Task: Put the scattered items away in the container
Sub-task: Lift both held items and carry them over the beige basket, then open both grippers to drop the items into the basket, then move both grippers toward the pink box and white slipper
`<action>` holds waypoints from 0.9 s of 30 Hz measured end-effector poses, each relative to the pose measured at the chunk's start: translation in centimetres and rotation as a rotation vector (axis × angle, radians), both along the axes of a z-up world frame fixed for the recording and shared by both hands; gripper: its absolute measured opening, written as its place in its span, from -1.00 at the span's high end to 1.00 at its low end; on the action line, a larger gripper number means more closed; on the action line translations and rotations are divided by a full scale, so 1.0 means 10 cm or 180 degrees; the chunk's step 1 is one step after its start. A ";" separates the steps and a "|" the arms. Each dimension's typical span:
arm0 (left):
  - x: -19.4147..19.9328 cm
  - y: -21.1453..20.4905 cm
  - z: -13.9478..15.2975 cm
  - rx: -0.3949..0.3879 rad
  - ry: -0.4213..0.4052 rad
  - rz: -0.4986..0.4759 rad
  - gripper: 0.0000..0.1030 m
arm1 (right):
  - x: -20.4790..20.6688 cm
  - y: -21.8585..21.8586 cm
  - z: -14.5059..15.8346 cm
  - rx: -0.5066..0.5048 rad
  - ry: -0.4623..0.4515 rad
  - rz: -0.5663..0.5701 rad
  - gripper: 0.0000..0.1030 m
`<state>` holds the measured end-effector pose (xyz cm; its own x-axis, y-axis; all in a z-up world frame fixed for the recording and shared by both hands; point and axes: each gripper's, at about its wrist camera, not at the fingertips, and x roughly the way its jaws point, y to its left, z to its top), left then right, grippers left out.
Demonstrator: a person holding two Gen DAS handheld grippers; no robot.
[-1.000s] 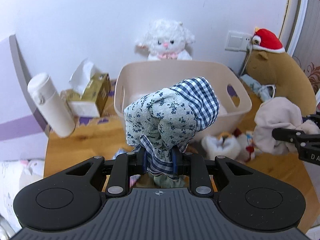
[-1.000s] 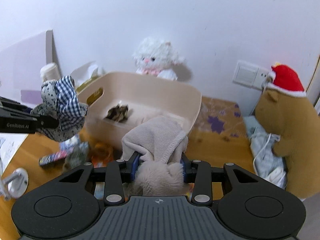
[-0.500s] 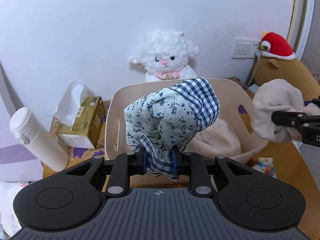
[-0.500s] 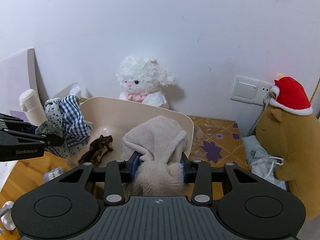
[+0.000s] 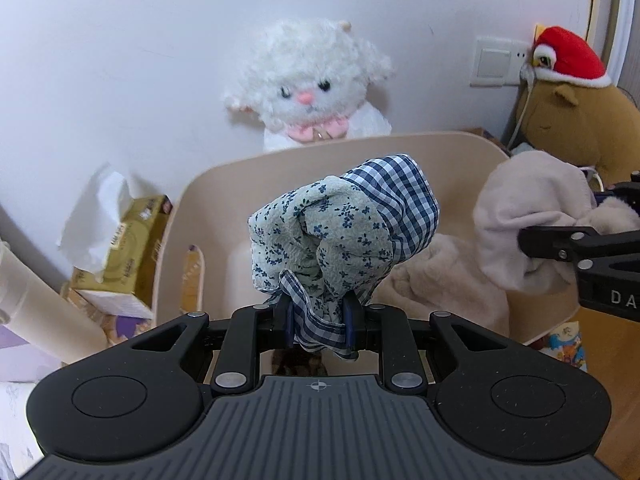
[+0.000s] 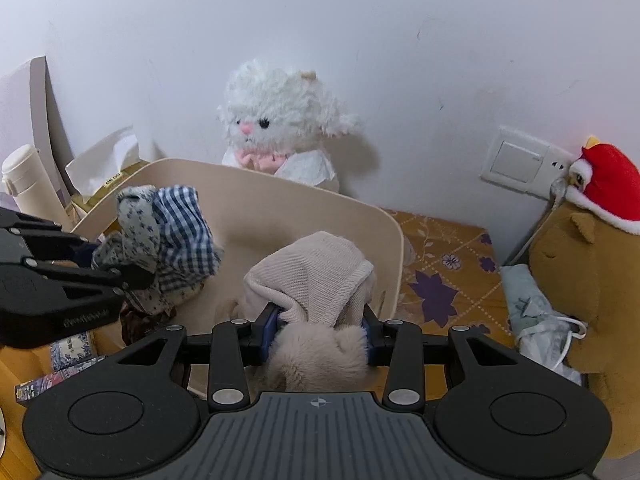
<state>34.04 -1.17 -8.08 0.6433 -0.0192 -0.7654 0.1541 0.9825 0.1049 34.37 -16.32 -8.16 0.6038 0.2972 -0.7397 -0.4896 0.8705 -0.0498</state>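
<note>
Cloth (image 5: 344, 232) — floral and checked — sat pinched in the left tool (image 5: 318, 320) above the bin (image 5: 192, 216). The right tool (image 6: 320, 332), its jaws opening, still pressed a beige garment (image 6: 312, 276) over the bin — near the lamb (image 6: 276, 116).

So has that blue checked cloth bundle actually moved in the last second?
Yes. The left gripper carried the blue checked cloth bundle forward from short of the beige basket to over its inside.
</note>
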 end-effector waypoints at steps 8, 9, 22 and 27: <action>0.04 -0.01 -0.12 -0.0076 0.0243 -0.0036 0.47 | 0.00 0.05 -0.05 -0.0045 0.0025 0.0010 -0.05; 0.04 -0.01 -0.11 -0.0088 0.0256 -0.0027 0.41 | -0.01 0.04 -0.04 -0.0032 0.0008 0.0005 -0.10; -0.25 0.24 0.18 -0.0128 0.0026 0.0283 -0.55 | -0.19 -0.21 0.07 0.0163 0.0335 -0.0193 -1.00; -0.52 0.45 0.30 -0.0167 -0.0041 0.0424 -0.61 | -0.31 -0.42 0.05 0.0398 0.0497 -0.0388 -1.00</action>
